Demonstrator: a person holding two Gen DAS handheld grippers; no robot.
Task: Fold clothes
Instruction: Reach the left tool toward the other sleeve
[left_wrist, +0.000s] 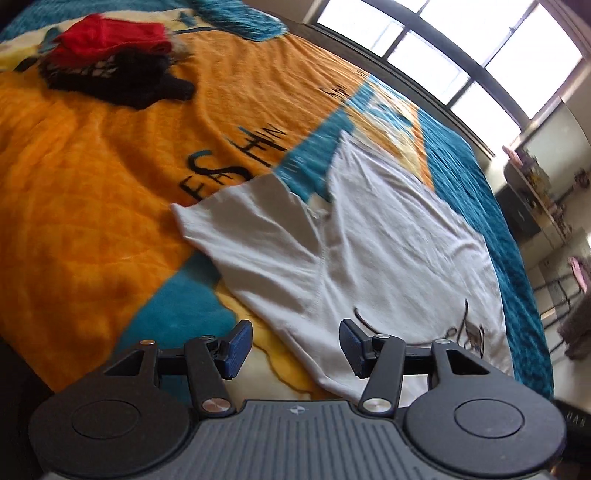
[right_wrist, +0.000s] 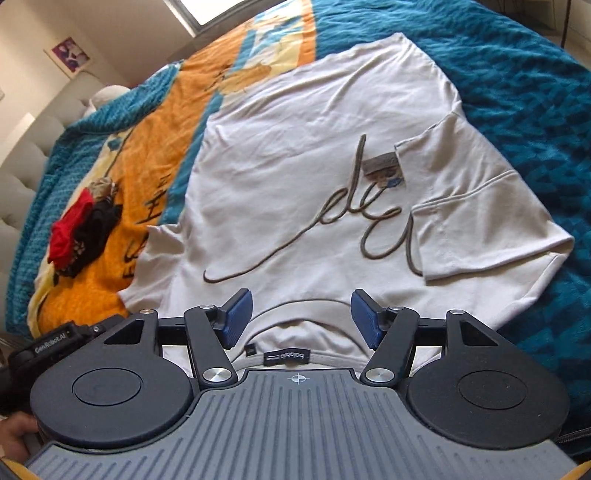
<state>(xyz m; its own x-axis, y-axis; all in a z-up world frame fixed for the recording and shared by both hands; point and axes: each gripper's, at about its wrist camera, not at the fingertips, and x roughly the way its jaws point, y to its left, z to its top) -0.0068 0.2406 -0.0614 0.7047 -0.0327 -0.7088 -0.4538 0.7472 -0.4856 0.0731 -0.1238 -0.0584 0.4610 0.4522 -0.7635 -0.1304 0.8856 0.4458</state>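
Note:
A pale white T-shirt (right_wrist: 295, 177) with grey script lettering lies flat on the bed. Its right sleeve (right_wrist: 480, 206) is folded in over the body, and its collar (right_wrist: 295, 332) is nearest the camera. Above the collar hangs my right gripper (right_wrist: 301, 319), open, with no cloth between its blue pads. In the left wrist view the same shirt (left_wrist: 369, 258) spreads away to the right. There my left gripper (left_wrist: 295, 345) is open over the shirt's near edge and holds nothing.
An orange, teal and yellow blanket (left_wrist: 92, 192) covers the bed. A pile of red and black clothes (left_wrist: 114, 59) sits far left on it (right_wrist: 81, 232). A window (left_wrist: 461, 48) and shelves (left_wrist: 535, 195) lie beyond the bed. A tufted headboard (right_wrist: 26, 162) is at left.

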